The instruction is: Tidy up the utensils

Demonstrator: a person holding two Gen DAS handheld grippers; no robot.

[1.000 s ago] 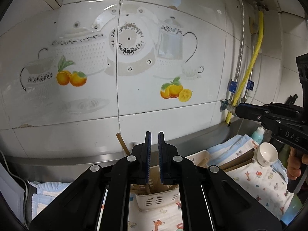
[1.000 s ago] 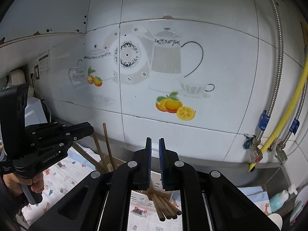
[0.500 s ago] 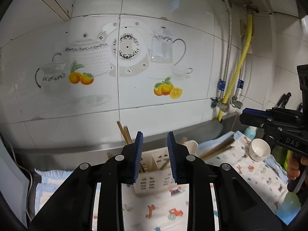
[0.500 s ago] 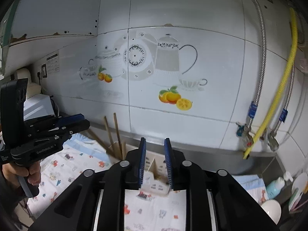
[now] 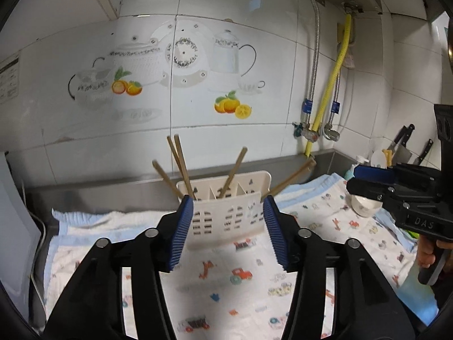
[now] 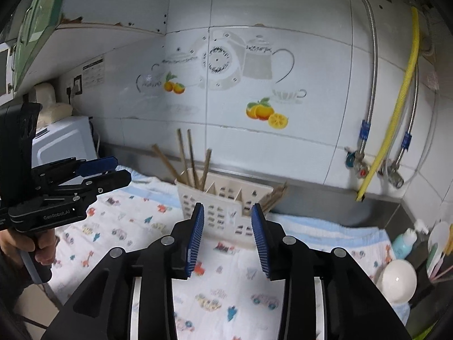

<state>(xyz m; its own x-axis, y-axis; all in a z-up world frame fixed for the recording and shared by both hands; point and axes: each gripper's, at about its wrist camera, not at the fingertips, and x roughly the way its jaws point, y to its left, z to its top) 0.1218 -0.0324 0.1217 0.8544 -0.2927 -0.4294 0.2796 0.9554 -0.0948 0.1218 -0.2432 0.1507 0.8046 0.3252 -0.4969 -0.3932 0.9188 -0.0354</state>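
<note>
A cream slotted utensil holder [image 5: 226, 218] [image 6: 223, 198] stands on a printed cloth [image 5: 226, 277] by the wall. Several wooden chopsticks [image 5: 181, 164] [image 6: 189, 158] lean upright in its left slots. More chopsticks [image 5: 291, 178] [image 6: 271, 195] lie slanted by its right end. My left gripper [image 5: 228, 206] is short of the holder, its jaws opening with nothing between them. My right gripper [image 6: 227, 208] is also short of the holder, jaws opening and empty. Each gripper shows in the other's view, the right gripper [image 5: 355, 178] at right and the left gripper [image 6: 121, 167] at left.
A white bowl [image 5: 363, 206] [image 6: 397, 280] sits on the cloth at the right. A small bottle [image 6: 405, 243] and knives [image 5: 402, 141] are in the right corner. Pipes and a yellow hose [image 6: 396, 107] run down the tiled wall. A white appliance [image 6: 62, 141] stands at the left.
Both grippers went from shut to open. Both have backed away from the wall, so the holder now shows in full beyond the fingertips.
</note>
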